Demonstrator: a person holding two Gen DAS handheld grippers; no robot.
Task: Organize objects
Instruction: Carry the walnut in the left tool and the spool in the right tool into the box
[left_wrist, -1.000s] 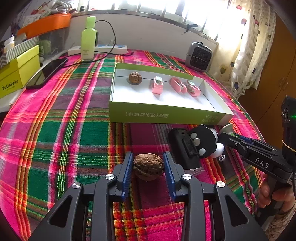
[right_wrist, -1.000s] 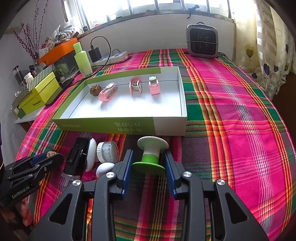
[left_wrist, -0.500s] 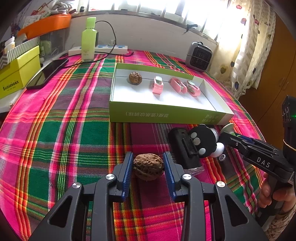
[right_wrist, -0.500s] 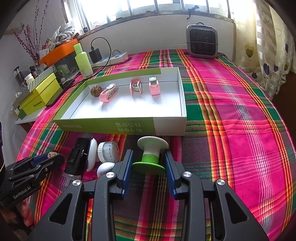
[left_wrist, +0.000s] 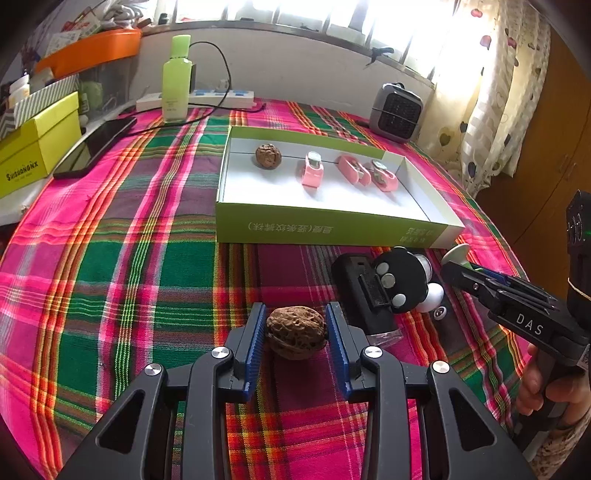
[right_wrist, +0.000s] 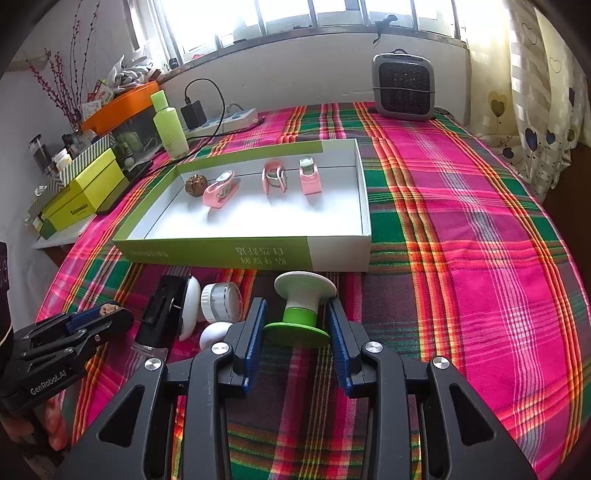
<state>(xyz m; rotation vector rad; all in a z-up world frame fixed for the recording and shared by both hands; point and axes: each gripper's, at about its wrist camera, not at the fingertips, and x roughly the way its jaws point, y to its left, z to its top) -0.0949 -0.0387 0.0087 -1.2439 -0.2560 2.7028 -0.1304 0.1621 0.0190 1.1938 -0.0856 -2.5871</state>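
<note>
My left gripper (left_wrist: 296, 336) is shut on a brown walnut (left_wrist: 296, 332) just above the plaid cloth. My right gripper (right_wrist: 296, 332) is shut on a green and white spool-shaped object (right_wrist: 303, 308). A shallow green and white box (left_wrist: 332, 227) lies ahead; it holds a second walnut (left_wrist: 268, 156) and three pink clips (left_wrist: 312, 171). In the right wrist view the box (right_wrist: 258, 253) shows the same walnut (right_wrist: 195, 184) and clips (right_wrist: 219, 190). The right gripper also shows in the left wrist view (left_wrist: 465, 275), the left one in the right wrist view (right_wrist: 107, 312).
Between the grippers lie a black device (left_wrist: 364, 295), a black round piece with white dots (left_wrist: 399, 280) and small white parts (right_wrist: 221, 301). Farther back stand a green bottle (left_wrist: 177, 79), a power strip (left_wrist: 207, 99), a grey heater (right_wrist: 404, 86), a phone (left_wrist: 96, 146) and a yellow box (left_wrist: 33, 147).
</note>
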